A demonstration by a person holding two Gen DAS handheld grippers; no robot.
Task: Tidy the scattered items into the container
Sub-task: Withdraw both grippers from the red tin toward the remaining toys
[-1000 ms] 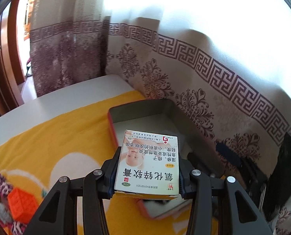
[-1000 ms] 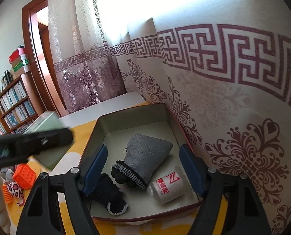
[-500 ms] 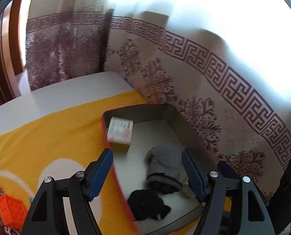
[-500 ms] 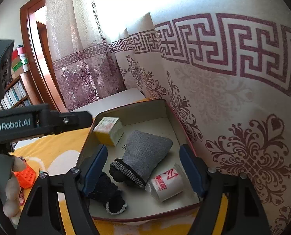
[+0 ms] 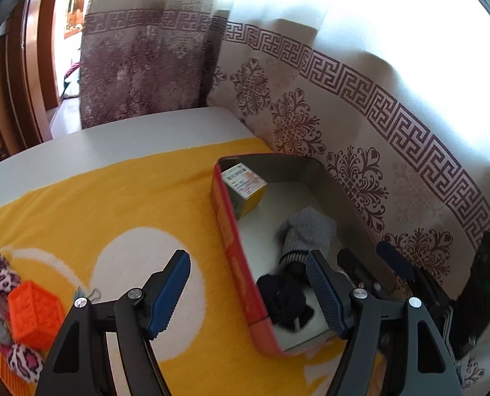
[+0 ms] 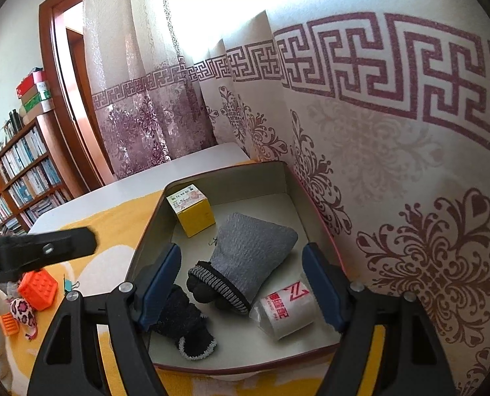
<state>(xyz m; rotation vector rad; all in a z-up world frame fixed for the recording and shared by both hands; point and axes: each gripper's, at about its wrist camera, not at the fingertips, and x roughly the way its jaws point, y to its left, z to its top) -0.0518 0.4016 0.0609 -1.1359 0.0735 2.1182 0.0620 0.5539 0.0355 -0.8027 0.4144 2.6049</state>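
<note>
- Released since a second ago: medicine box [image 5: 245, 186] now in far corner of container [image 5: 223, 211]; left gripper [image 5: 248, 293] gaping, empty.
- Right gripper [image 6: 241, 288] spread wide, empty, over grey pouch [image 6: 251, 244].
- Orange cube [image 5: 34, 313] and scraps well apart from container; risk of clipping red wall when swinging left.

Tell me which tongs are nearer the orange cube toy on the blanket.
Left. The left tongs hang open beside the orange cube toy. The right tongs hang open over the container, farther off.
</note>
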